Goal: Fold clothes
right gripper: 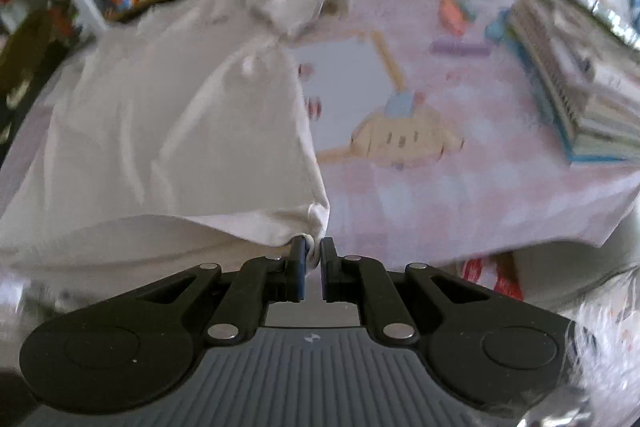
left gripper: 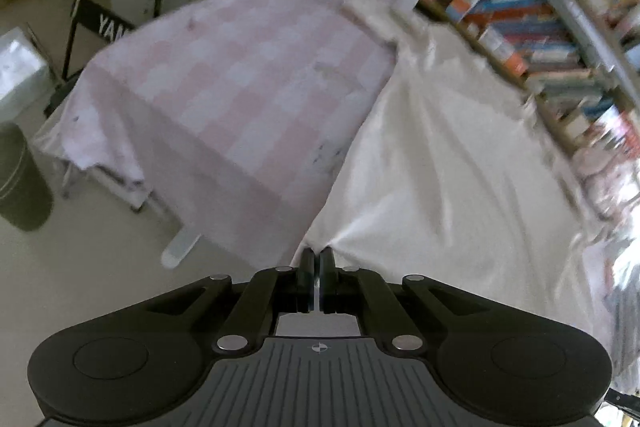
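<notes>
1. My left claw (left gripper: pixel 317 254) is clamped shut on a near corner of the white garment (left gripper: pixel 452 163), with cloth pinched between its two black fingers and pulled into a peak right at the tips
2. My right claw (right gripper: pixel 312 246) grips another near corner of the same white garment (right gripper: pixel 168 131); a small roll of hem sits between the fingers, which stand slightly apart around it
3. The garment lies spread over the table (right gripper: pixel 460 211), running from my claws toward the far side, with long creases fanning away from each pinched corner
4. In the right wrist view it covers the left part of the table, and its right edge runs just beside a cartoon dog print (right gripper: pixel 404 137) on the pink checked tablecloth (left gripper: pixel 240 75)
5. In the left wrist view it covers the right part, with bare tablecloth to its left; the cloth's near edge hangs over the table's edge above the pale floor (left gripper: pixel 80 259)
6. A stack of books (right gripper: pixel 576 99) sits on the right side of the table, well apart from the garment
7. A long row of books (left gripper: pixel 516 23) stands on a shelf along the far side, just beyond the garment's far edge
8. Both views are blurred, so small items at the far end of the table cannot be told apart
</notes>
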`<state>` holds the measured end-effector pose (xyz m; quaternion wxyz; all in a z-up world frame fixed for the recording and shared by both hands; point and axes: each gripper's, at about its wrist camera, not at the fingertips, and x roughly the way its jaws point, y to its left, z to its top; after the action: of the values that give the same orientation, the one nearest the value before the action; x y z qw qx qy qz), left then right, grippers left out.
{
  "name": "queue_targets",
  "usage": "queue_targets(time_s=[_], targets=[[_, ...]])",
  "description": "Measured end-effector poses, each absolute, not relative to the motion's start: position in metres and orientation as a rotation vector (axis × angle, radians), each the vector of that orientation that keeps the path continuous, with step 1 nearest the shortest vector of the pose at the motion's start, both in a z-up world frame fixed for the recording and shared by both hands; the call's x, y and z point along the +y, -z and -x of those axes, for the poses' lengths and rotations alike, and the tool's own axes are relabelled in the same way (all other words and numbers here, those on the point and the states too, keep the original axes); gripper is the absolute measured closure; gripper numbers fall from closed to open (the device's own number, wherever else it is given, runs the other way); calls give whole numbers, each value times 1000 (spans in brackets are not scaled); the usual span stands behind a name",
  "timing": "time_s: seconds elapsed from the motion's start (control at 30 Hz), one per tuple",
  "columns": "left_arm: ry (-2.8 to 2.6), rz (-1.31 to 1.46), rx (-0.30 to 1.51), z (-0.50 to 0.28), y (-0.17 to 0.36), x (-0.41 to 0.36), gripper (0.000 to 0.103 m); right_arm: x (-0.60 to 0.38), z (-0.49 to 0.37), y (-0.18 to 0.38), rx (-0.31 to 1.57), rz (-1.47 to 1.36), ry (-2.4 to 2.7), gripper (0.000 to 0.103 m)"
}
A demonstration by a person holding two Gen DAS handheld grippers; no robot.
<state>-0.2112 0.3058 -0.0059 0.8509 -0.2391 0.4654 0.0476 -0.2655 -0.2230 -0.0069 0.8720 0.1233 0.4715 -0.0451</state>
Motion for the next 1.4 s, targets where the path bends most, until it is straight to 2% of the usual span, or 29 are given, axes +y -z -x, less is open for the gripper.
queue_targets(time_s=[0.43, 0.57, 0.73, 0.93, 1.07, 1.13, 1.2, 1.27, 1.4], targets=[[-105, 393, 1061, 206, 24, 296, 102, -220, 268, 39, 1125, -231, 61, 96], [-101, 301, 1076, 202, 22, 286, 102, -220, 275, 46, 1156, -212, 83, 102], [-109, 250, 1140, 198, 29, 284, 96, -227, 277, 47, 1162, -251, 77, 102], [-126, 213, 1098, 198, 12, 280, 87, -230, 277, 40, 1134, -279, 78, 101], [-92, 174, 996, 192, -11, 265, 68, -225, 267, 27, 1068, -270, 53, 100], [-68, 186, 928, 185, -20, 254, 60, -221, 258, 20, 1034, -255, 38, 88], [-45, 197, 860, 177, -29, 242, 46, -217, 248, 20, 1014, -224, 36, 75], [-24, 233, 793, 163, -32, 228, 37, -213, 237, 26, 1012, -192, 40, 74], [72, 246, 743, 126, -29, 192, 35, -207, 220, 41, 1024, -171, 70, 75]])
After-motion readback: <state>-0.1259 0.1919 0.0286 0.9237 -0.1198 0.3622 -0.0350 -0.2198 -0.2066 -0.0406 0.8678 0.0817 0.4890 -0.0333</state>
